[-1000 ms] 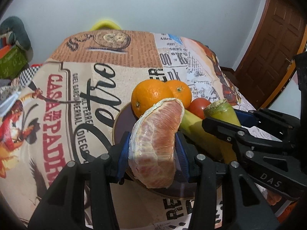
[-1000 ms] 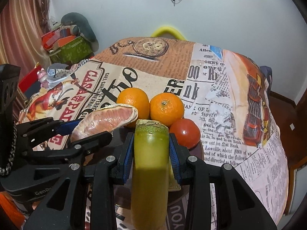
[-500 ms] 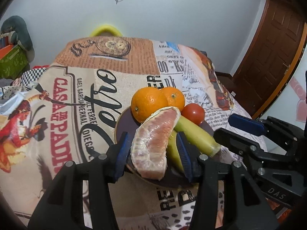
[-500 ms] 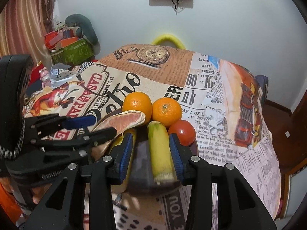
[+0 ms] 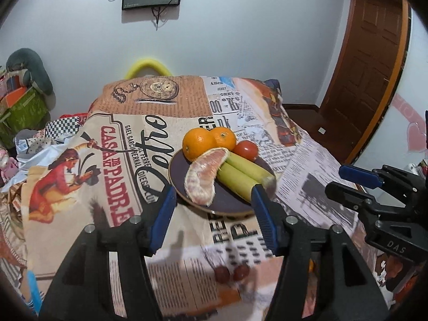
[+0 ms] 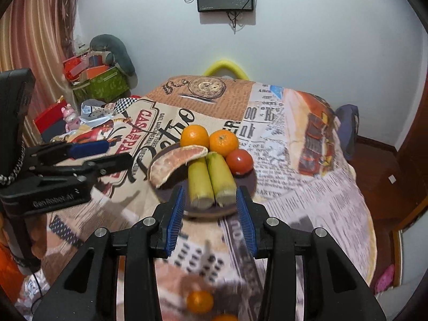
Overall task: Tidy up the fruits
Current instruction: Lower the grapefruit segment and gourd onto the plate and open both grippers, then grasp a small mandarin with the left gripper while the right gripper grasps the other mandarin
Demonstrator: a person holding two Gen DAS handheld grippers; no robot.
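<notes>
The left tool hangs above the near edge of the plate, its blue-padded jaws spread wide with nothing between them. The right tool hovers just short of the same plate, also wide open and empty; each tool shows at the side of the other's view (the left one at the left edge of the right view, the right one at the right edge of the left view).

The plate is dark and round, and sits on the counter, which is covered by a cloth printed with newspaper text and vintage poster art. All the gathered fruit lies on it. Two oranges sit side by side at the far rim, touching each other. A tomato rests just to their right. A peeled grapefruit wedge curves along the left side of the plate, its upper tip against the nearer orange. Two yellow-green stalks lie side by side and touching in the middle, cut ends toward the tools, far ends tucked by the wedge and the tomato.

Low in the right view, blurred, another orange lies on the counter near the camera, well apart from the plate. In the left view two small red fruits lie on the cloth below the tool.
</notes>
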